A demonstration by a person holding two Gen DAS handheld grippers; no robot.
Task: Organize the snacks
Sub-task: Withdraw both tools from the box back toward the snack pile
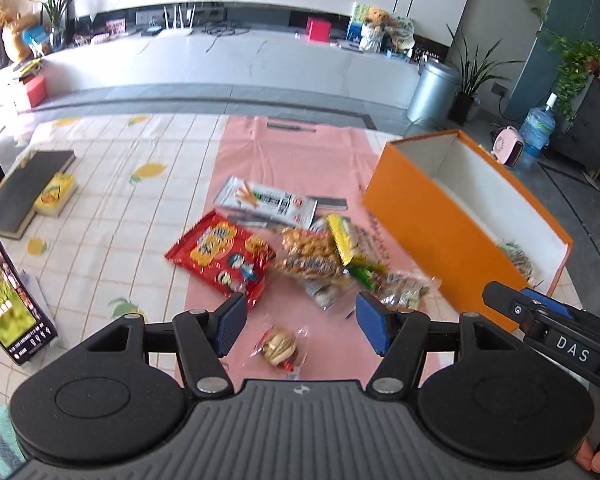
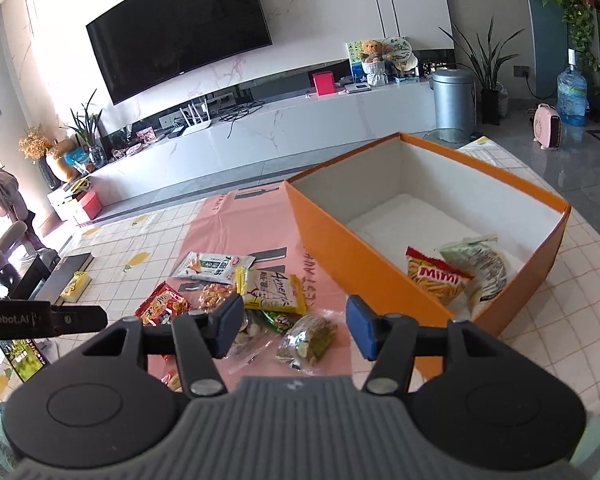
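Light, crinkly snack packets (image 1: 320, 256) beside the orange box (image 2: 364, 248) are best pinched at a sealed edge, both grippers (image 1: 300, 320) (image 2: 292, 326) seen wide and empty.

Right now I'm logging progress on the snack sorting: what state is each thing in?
orange box: open, lidless, partly filled
Mimi packet: inside the box
pale green packet: inside the box
red packet: flat on the pink sheet
left gripper: open, empty
right gripper: open, empty

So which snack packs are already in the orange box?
Two: the red Mimi bag and the pale green striped pack beside it. All the other packs lie outside the box, on the pink sheet.
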